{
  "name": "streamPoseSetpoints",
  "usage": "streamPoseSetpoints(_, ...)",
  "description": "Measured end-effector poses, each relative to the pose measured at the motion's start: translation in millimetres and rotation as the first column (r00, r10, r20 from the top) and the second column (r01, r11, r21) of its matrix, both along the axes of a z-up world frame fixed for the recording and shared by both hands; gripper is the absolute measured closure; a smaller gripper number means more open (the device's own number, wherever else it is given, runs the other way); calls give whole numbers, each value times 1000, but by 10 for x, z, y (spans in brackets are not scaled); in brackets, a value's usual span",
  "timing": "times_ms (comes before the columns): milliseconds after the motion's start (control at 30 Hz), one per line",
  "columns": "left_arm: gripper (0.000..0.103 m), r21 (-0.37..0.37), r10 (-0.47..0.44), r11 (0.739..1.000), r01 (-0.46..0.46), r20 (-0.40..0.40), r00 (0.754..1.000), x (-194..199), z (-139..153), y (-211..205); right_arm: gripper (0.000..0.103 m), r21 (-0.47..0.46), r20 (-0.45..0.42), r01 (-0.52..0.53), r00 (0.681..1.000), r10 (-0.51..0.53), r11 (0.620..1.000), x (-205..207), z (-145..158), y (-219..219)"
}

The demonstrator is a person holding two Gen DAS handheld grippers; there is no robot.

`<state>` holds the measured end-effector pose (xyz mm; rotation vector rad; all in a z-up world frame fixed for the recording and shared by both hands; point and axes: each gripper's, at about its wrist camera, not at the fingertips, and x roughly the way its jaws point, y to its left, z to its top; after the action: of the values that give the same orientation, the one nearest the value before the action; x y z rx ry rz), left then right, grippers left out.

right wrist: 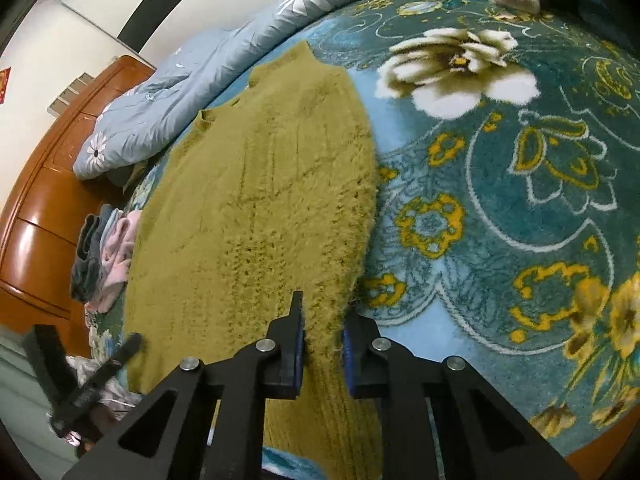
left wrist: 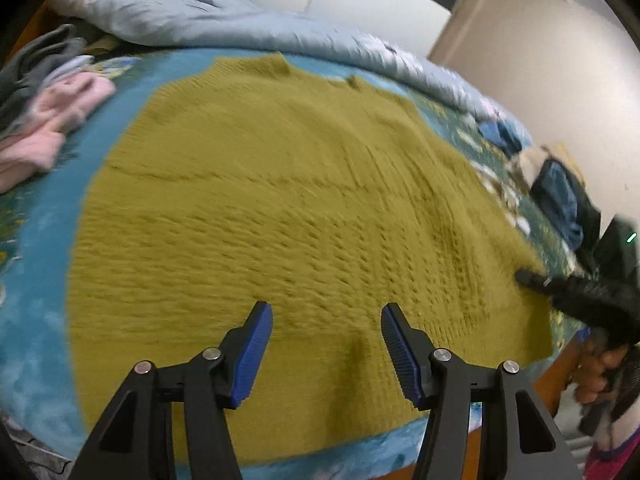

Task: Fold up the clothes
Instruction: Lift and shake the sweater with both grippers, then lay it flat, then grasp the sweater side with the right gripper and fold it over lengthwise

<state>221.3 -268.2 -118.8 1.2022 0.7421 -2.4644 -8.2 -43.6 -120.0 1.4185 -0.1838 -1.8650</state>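
Note:
An olive-green knitted sweater lies spread flat on the blue floral blanket, its collar toward the far side. My left gripper is open and empty, hovering above the sweater's near hem. My right gripper is shut on the sweater's right hem edge, fabric pinched between the blue pads. In the left wrist view the right gripper shows at the sweater's right edge.
A pile of pink and grey clothes lies left of the sweater. A light blue flowered quilt is bunched along the far side. Dark blue clothes lie at the right. A wooden headboard stands at the bed's end.

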Motion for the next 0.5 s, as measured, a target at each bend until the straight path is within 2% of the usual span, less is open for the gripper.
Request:
streamPoseSetpoints(167,39,-99,-52,994,55,38,998,-129,-52,201,88,-16,-44,-17,999,17,1000,43,251,-39)
streamPoseSetpoints(300,38,-18,-19,1000,18,-61,998,84,86,3,88,-12,-82,-34,996,33,999,104,482,-148)
streamPoseSetpoints(400,38,-32,38,999,-42,-116,993,277,261,-186,88,-7,-132,-65,989,64,998,185,704,-326)
streamPoseSetpoints(500,38,-7,98,995,-100,-178,979,504,377,-388,88,2,-190,-108,976,106,994,282,931,-579)
